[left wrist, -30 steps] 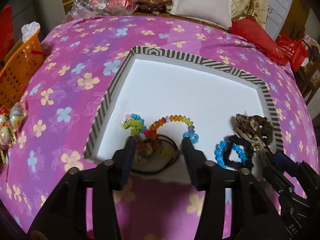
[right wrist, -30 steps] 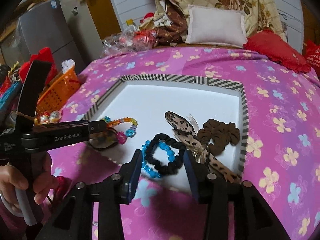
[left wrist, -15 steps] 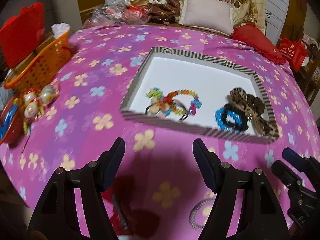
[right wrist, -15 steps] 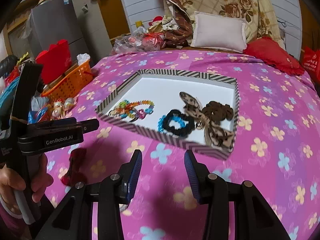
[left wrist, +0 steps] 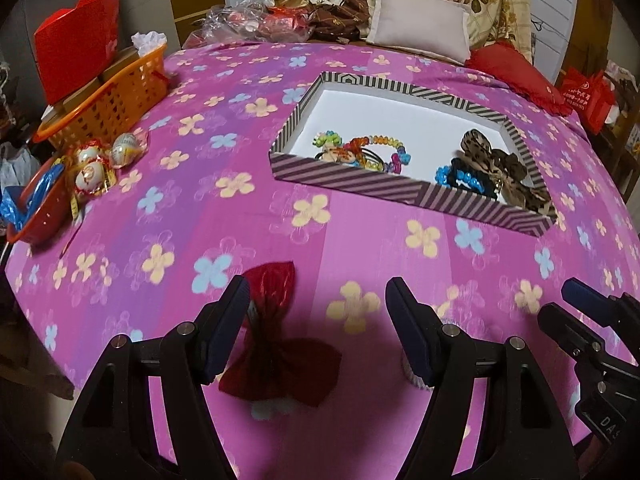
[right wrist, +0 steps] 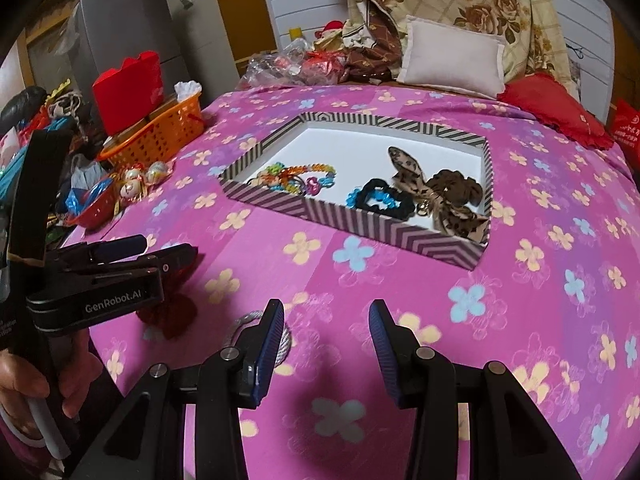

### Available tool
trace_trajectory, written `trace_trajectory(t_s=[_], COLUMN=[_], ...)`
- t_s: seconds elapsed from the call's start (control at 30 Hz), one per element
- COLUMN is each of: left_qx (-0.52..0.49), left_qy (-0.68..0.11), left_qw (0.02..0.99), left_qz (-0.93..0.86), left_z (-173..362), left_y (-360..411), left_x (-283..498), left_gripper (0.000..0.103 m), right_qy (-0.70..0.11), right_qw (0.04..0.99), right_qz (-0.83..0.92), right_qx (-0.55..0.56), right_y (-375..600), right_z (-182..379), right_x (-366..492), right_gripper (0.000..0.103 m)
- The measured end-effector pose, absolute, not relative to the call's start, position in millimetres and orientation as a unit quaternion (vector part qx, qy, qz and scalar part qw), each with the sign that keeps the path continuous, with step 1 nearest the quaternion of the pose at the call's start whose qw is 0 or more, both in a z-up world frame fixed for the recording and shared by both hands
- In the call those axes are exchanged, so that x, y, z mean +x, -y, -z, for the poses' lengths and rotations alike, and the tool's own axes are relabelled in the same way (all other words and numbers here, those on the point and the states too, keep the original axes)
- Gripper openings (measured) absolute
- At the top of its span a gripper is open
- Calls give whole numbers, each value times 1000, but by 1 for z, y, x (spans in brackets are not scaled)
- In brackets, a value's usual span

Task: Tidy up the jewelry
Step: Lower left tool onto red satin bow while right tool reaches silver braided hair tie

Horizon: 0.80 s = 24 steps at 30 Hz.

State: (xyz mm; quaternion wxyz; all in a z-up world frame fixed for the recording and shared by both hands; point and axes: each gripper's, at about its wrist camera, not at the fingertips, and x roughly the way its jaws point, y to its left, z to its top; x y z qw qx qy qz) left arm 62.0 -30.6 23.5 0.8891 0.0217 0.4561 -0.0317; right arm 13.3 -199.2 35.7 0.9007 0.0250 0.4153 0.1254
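Red bow (left wrist: 276,340) flat on the purple floral bedspread (left wrist: 192,184), right between the wide-spread, empty left tool (left wrist: 316,320) fingers. Right tool (right wrist: 326,344) half-spread, empty, silver bracelet (right wrist: 276,340) just left of it. Striped tray (left wrist: 400,190) farther off, well apart.

Dim, warm indoor light, brightest on the white floor of the striped box (left wrist: 362,120). Soft shadows pooling under the grippers at 6 o'clock on the pink bedspread (right wrist: 540,264). Heavy fisheye bend, black corners all round. Slight motion blur low down; red bow (left wrist: 276,340) soft, far clutter at 12 o'clock murky.
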Motion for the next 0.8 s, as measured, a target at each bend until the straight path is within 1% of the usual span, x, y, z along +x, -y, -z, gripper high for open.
trace_trajectory(t_s=[0.53, 0.8], left_qx=[17, -28], left_qy=[-460, -476], left_qw=[887, 878], left_qz=[24, 32], left_z=[-16, -19], left_y=[19, -12], left_x=[39, 25], left_gripper=[70, 71], right_qy=[-424, -435], right_qw=[895, 888], right_qz=[-138, -147], right_qx=[9, 3], right_y=[183, 181], right_z=[-30, -23], right_x=[-2, -5], right_gripper=[44, 44])
